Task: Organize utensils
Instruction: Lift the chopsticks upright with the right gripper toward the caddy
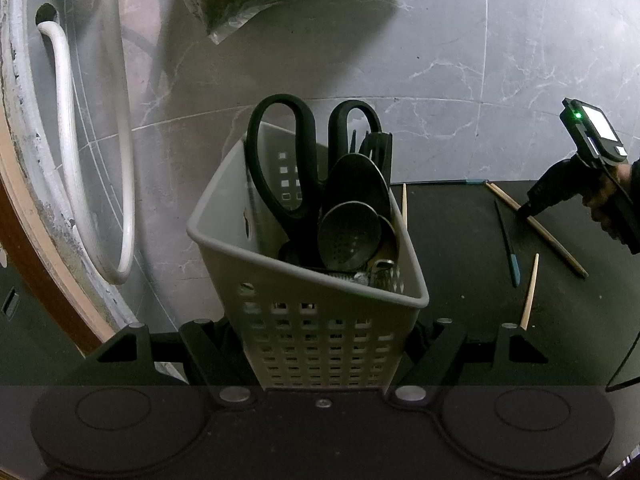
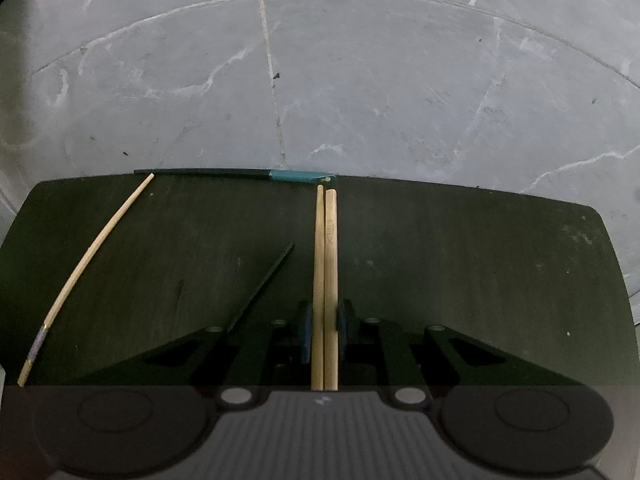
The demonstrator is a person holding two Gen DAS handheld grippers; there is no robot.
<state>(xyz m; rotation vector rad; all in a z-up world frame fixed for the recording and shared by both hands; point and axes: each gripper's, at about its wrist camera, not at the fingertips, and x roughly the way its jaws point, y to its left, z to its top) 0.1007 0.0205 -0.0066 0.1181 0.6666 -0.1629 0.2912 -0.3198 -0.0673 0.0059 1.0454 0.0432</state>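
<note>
Chopsticks pinched, holder off to my left

My right gripper (image 2: 323, 330) jaws clamp two wooden chopsticks (image 2: 325, 264) lengthwise, pointing straight ahead; my left gripper (image 1: 320, 344) jaws grip the utensil holder (image 1: 308, 280).

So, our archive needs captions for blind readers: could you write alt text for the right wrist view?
The right gripper has its jaws shut on a pair of wooden chopsticks lying on a dark tabletop. A lone wooden chopstick and a black one lie to the left; a teal-ended chopstick rests along the far edge.
</note>
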